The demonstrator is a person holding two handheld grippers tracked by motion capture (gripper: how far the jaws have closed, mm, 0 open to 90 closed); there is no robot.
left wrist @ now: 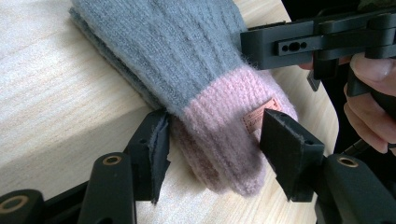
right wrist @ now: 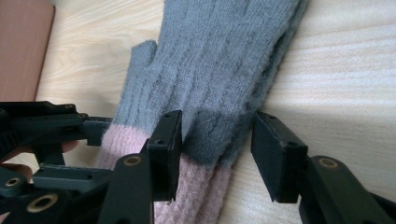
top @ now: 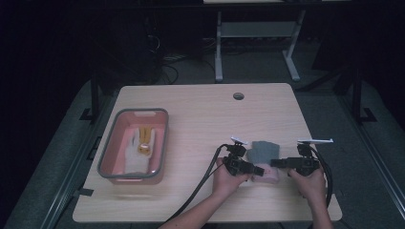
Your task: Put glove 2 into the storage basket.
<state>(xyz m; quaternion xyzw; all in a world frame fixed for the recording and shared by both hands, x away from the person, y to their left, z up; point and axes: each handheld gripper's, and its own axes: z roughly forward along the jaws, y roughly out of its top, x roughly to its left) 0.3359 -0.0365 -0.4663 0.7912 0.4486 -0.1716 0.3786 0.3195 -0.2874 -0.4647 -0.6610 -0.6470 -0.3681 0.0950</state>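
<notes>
Our left gripper (left wrist: pixel 212 140) straddles the pink ribbed cuff of the grey knitted wool glove (left wrist: pixel 187 70), jaws apart, pads not clearly pressing. Our right gripper (right wrist: pixel 217 140) brackets the glove's grey edge above the cuff, likewise unclenched. The glove lies flat near the front edge of the light wooden table (top: pixel 200 109), well apart from the pink grey-rimmed plastic tub (top: pixel 114 125).
</notes>
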